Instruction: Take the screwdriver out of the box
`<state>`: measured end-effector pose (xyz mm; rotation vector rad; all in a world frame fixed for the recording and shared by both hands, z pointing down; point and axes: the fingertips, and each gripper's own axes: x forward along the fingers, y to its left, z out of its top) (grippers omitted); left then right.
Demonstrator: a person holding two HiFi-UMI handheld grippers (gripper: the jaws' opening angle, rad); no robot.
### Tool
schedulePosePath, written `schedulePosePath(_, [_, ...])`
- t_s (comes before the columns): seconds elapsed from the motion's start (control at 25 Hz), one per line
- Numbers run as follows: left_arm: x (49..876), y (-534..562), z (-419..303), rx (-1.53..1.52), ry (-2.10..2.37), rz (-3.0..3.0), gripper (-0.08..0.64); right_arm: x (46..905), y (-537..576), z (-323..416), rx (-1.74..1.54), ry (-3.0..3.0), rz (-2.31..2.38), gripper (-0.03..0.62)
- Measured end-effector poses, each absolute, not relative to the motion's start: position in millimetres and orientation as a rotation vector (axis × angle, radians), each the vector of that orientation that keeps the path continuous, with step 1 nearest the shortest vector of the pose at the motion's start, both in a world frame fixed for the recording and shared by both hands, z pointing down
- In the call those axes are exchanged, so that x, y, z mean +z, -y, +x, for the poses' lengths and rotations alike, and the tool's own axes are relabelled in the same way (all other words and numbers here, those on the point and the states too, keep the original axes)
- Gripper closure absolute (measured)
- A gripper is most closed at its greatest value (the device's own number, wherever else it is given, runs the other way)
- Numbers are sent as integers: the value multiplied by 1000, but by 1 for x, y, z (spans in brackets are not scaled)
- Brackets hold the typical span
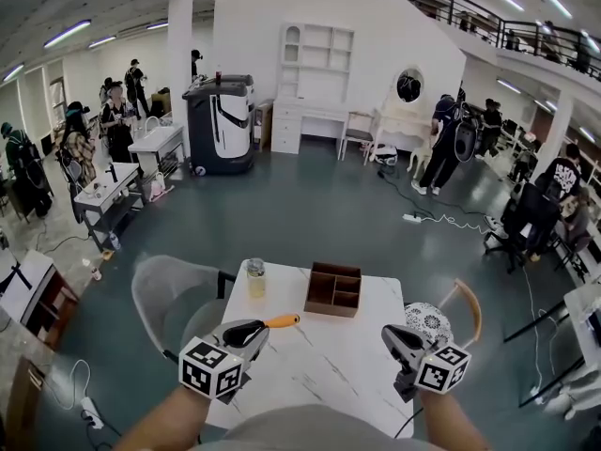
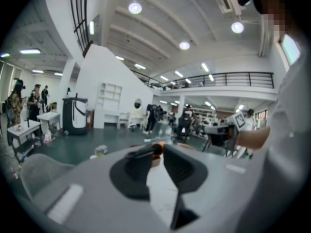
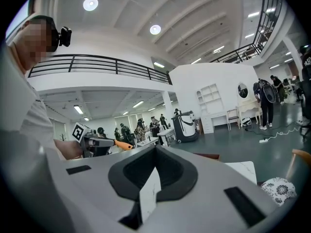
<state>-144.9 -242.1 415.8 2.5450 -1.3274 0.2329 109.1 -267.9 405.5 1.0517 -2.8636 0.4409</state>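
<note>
Above the tabletop (image 1: 319,365), left gripper (image 1: 250,333) fingers pinch the orange-handled screwdriver (image 1: 282,321) near the box (image 1: 332,311); right gripper (image 1: 396,339) fingers pressed together

A large hall has a dark teal floor (image 1: 310,214) and a white far wall (image 1: 254,26), where a white shelf unit (image 1: 315,59) and a round-mirrored dressing table (image 1: 406,111) stand. A railed balcony (image 1: 470,12) runs at upper right. Strip lights (image 1: 66,34) glow at left. Near, a grey chair (image 1: 169,294) stands left of the white table (image 1: 310,365).

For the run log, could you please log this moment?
left gripper: shut on screwdriver | right gripper: shut, empty | box: on table
</note>
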Motion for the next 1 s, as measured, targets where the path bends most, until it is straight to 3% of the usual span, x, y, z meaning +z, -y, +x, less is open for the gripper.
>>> schedulePosePath(1.0, [414, 244, -139, 241, 1314, 2558, 483, 410, 267, 111, 351, 2807, 1055, 586])
